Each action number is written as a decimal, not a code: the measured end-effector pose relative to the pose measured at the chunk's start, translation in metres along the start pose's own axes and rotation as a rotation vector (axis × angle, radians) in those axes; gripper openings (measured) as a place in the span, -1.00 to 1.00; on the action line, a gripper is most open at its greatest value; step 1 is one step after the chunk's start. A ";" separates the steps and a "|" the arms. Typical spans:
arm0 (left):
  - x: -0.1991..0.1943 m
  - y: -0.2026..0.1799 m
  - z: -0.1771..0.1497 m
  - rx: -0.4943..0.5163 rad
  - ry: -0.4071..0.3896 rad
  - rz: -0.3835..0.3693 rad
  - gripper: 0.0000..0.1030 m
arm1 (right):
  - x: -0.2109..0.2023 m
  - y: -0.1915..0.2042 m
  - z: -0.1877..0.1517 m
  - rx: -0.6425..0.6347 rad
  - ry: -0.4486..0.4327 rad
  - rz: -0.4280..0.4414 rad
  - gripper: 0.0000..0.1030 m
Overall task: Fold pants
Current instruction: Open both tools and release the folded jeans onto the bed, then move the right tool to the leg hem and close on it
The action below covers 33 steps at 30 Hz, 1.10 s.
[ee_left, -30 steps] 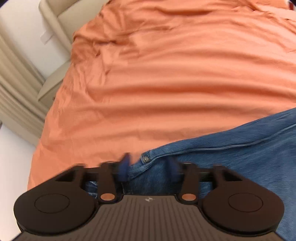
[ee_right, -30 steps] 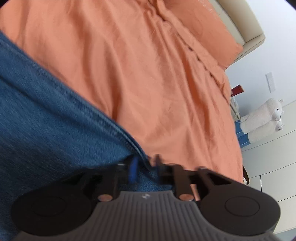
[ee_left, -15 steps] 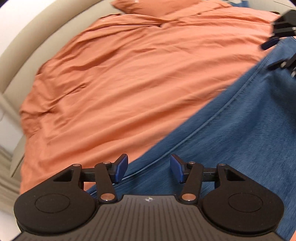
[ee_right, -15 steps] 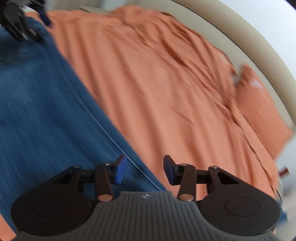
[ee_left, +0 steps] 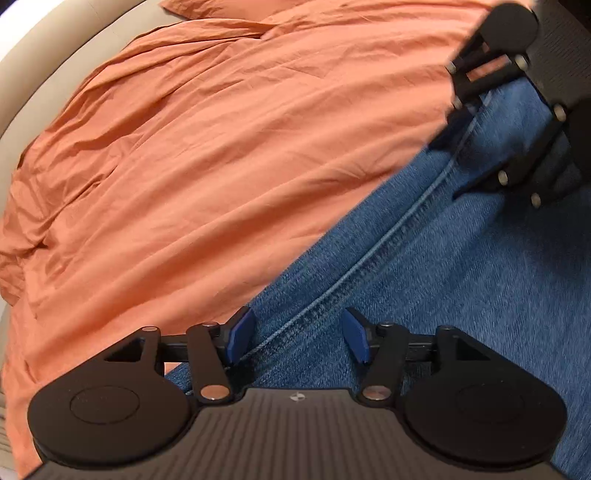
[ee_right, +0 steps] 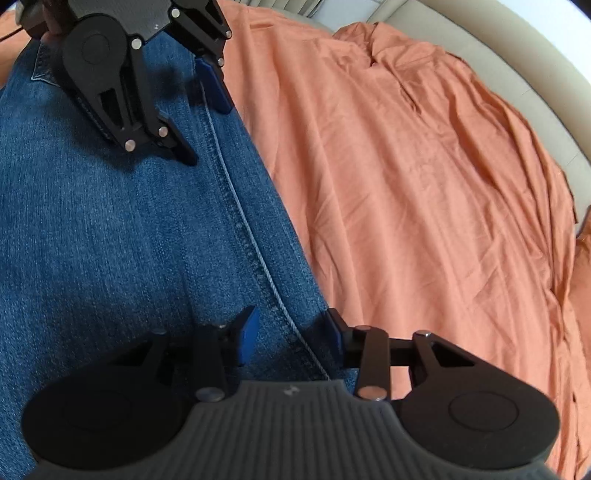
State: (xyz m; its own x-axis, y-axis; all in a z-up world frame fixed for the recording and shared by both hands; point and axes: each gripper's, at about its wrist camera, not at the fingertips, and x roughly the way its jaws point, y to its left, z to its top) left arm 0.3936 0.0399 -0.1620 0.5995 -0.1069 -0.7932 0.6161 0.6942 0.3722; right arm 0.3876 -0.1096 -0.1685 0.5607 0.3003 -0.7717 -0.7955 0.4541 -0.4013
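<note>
Blue jeans lie flat on an orange bedsheet, their seamed long edge running diagonally. My left gripper hovers low over that edge with its blue pads on either side of the seam; the jaws are opening and the pads do not press the denim. Farther along the same edge is my right gripper. In the right wrist view the right gripper straddles the jeans at their border with the sheet; its jaws are closing, the denim edge between them, not pinched. The left gripper shows at upper left.
A beige padded headboard curves round the far side of the bed, also visible as the headboard in the right wrist view. An orange pillow lies by it. A hand holds the left gripper. Wrinkled sheet stretches beyond the jeans.
Both grippers left the jeans' corners and swung over the long seamed edge, drawing closer together; each now looms large in the other's view. The right jaws have narrowed.
</note>
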 end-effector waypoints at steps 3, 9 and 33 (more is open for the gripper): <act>-0.008 0.002 0.003 -0.018 -0.027 0.008 0.28 | -0.002 0.012 -0.001 -0.081 -0.001 -0.029 -0.98; -0.031 -0.002 0.005 -0.002 -0.068 0.015 0.27 | -0.016 0.020 -0.001 -0.136 -0.049 -0.189 -1.00; -0.039 0.028 0.033 -0.318 -0.055 0.159 -0.04 | -0.074 -0.106 -0.091 0.703 0.055 -0.267 -0.47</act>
State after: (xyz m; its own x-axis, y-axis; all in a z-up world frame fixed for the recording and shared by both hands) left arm 0.4047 0.0404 -0.1051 0.7072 -0.0117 -0.7069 0.3283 0.8910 0.3137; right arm 0.4089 -0.2564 -0.1137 0.6870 0.0711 -0.7232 -0.2895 0.9396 -0.1827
